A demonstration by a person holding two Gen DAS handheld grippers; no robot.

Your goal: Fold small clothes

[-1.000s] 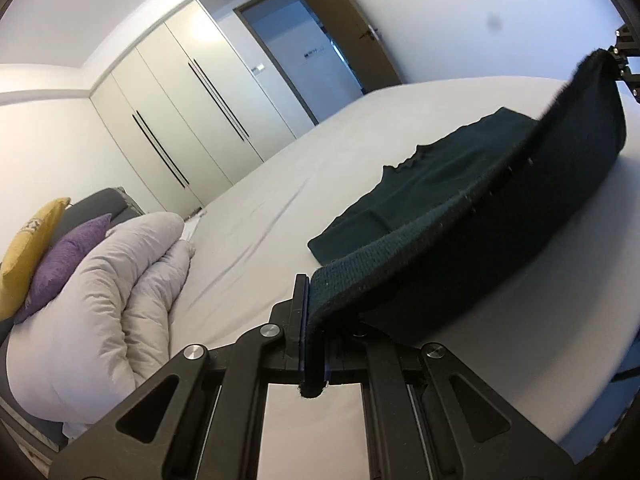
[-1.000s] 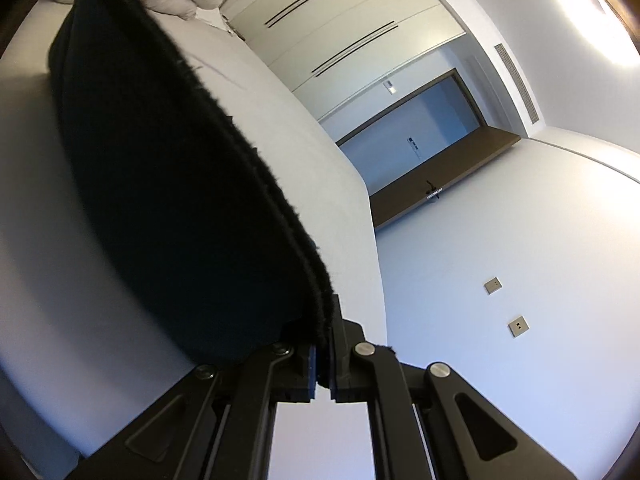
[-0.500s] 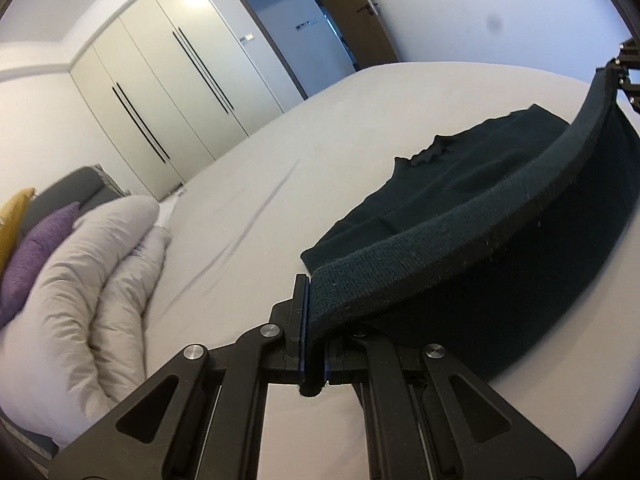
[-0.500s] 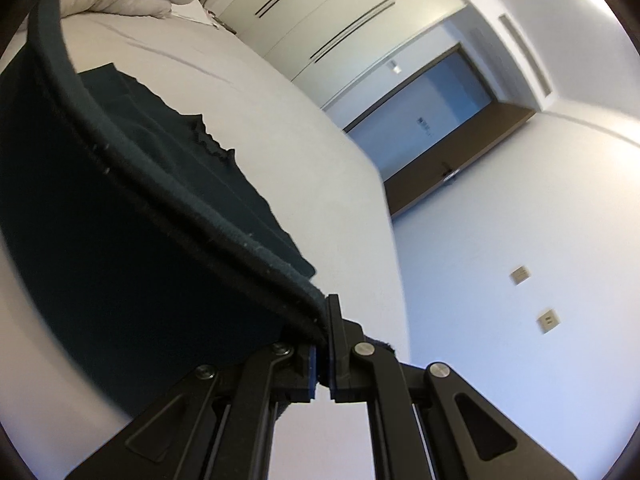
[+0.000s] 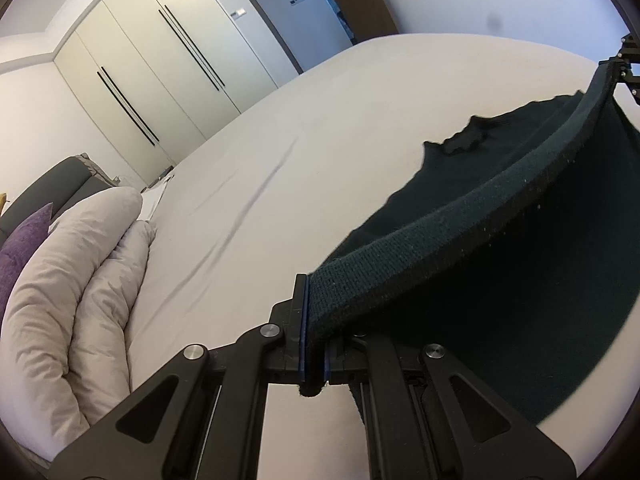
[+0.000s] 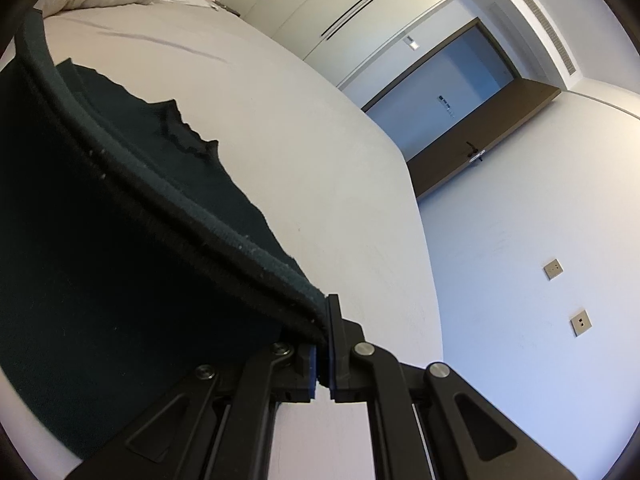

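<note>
Two grippers share one dark green garment [image 5: 500,292] stretched between them above a pale bed [image 5: 320,128]. Starting at the left of the left wrist view, a purple cushion [image 5: 20,248] leans beside a bunched grey duvet [image 5: 80,288], with cream wardrobe doors [image 5: 160,64] behind them and an open doorway [image 5: 296,4] further along. Next comes the smooth sheet, and then the left gripper [image 5: 313,344], its jaws pinched tight on one corner of the garment's ribbed hem. That hem arcs up and to the right as a taut band, lifted clear of the bed, to the far edge of the view where the other gripper's tip grips it. Beyond the band, the rest of the garment lies flat on the sheet, its neckline [image 5: 476,132] showing. In the right wrist view the same hem sweeps from upper left down to the right gripper [image 6: 323,354], whose jaws are clamped on the other corner; white wall with two switch plates [image 6: 566,296] fills the right.
</note>
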